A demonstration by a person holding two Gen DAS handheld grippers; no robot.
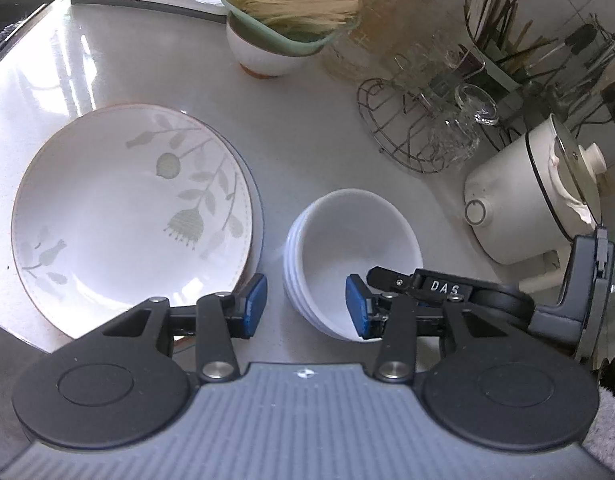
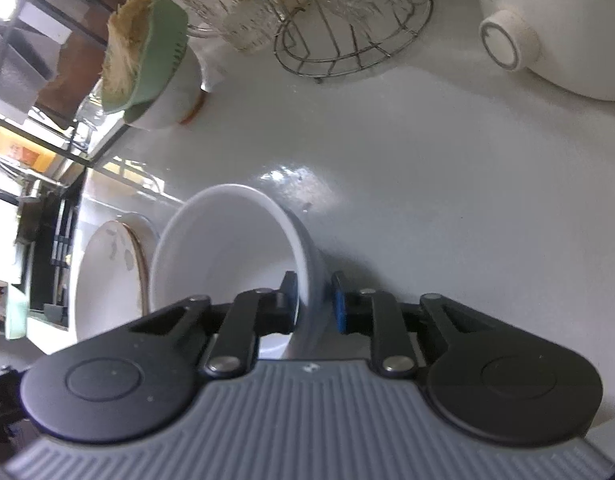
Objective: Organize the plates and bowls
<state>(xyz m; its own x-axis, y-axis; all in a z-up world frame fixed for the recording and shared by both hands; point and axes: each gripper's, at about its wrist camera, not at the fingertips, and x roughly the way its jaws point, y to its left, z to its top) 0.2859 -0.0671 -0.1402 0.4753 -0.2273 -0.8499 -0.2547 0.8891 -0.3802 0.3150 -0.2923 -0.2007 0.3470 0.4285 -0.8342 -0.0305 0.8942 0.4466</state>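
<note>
Nearest the left wrist camera, the left hand-held gripper (image 1: 305, 306) hangs over the pale tabletop (image 1: 307, 120) with its blue pads spread wide and nothing between them; its left pad sits over the near edge of the plates and its right pad over the bowls. Farther left, a floral plate (image 1: 131, 216) lies on top of at least one other plate, whose blue-edged rim peeks out on the right side. Just beside that pile, apart from it, stands a stack of white bowls (image 1: 347, 248), nested upright. Behind, a white bowl topped by a green strainer of dry noodles (image 1: 283, 12) stands near a wire rack of glasses (image 1: 427, 120), and a white electric pot (image 1: 527, 200) sits at the far right.

From the right wrist camera, the right hand-held gripper (image 2: 313, 300) is closed on the wall of the top white bowl (image 2: 227, 248), one pad inside the rim and one outside. Left of that bowl the floral plate shows again, and the wire rack and electric pot lie beyond
</note>
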